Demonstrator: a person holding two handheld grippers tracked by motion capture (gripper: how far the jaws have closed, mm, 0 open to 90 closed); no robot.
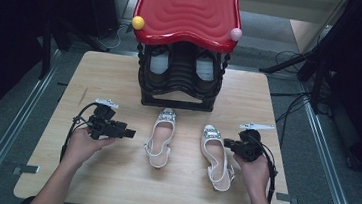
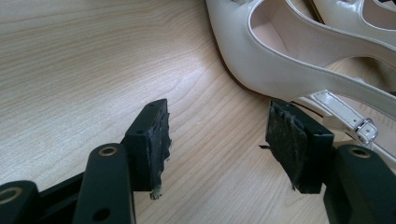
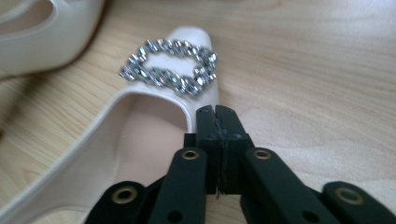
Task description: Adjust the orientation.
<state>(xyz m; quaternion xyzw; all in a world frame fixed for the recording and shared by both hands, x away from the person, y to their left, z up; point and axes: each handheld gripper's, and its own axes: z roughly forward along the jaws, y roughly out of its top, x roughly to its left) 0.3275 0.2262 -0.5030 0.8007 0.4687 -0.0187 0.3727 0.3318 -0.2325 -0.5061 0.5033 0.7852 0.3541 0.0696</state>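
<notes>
My right gripper [image 3: 217,112] has its pads pressed together on the glossy cream edge of the right shoe [image 1: 217,158], just behind its sparkly buckle [image 3: 170,72]. My left gripper [image 2: 217,140] gapes wide, holding nothing, over bare woodgrain table [image 2: 84,60]; the left shoe [image 2: 289,56], partly cut off, lies just beyond its fingers.

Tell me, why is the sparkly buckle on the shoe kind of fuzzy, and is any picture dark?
In the right gripper view, the sparkly buckle is soft and out of focus, glinting with small bright glare spots. In the left gripper view, the wood grain and white shoe look sharp and evenly lit. In the high view, the table is bright, while the room around it falls into dark shadow.
</notes>
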